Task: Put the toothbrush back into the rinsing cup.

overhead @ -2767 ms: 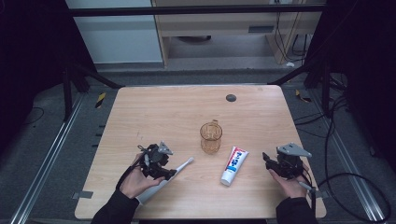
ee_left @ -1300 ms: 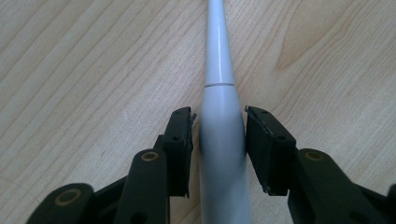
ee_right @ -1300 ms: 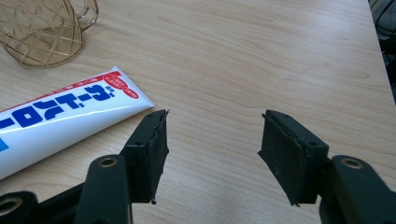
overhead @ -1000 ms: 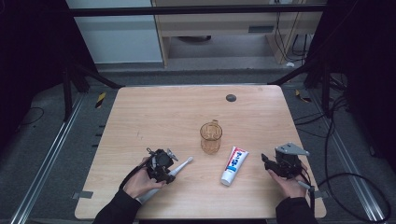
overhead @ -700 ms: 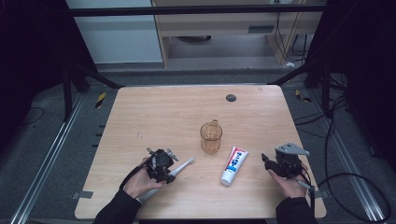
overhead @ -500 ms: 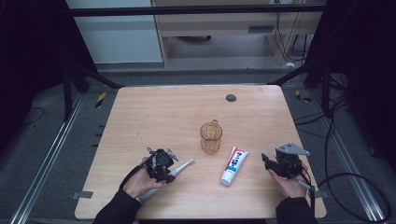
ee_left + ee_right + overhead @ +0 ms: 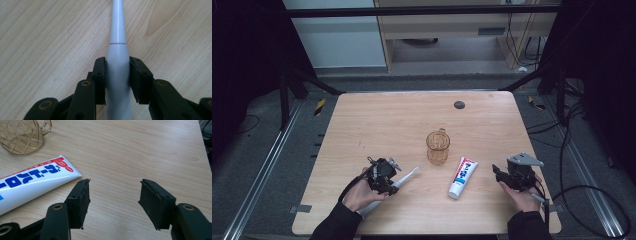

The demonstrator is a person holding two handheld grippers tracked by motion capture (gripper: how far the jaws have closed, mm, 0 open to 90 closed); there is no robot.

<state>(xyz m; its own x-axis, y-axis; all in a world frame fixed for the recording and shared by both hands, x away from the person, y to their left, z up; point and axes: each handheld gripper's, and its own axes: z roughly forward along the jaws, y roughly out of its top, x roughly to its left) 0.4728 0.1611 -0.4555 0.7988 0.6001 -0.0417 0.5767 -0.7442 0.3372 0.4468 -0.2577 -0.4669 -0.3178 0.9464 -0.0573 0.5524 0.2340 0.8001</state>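
Pale toothbrush [image 7: 117, 72] handle pinched between left gripper [image 7: 117, 75] jaws.

From above we look forward and down on the table [image 7: 362, 120], while both gripper views skim its wood closely.

Probably a lab: a bare wooden table [image 7: 377, 115] stands inside a black metal frame [image 7: 422, 10], with cables [image 7: 572, 150] trailing over grey floor [image 7: 257, 165] and floor rails [image 7: 267, 165].

Pale grey toothbrush [image 7: 117, 72], lying flat on wooden table, handle clamped
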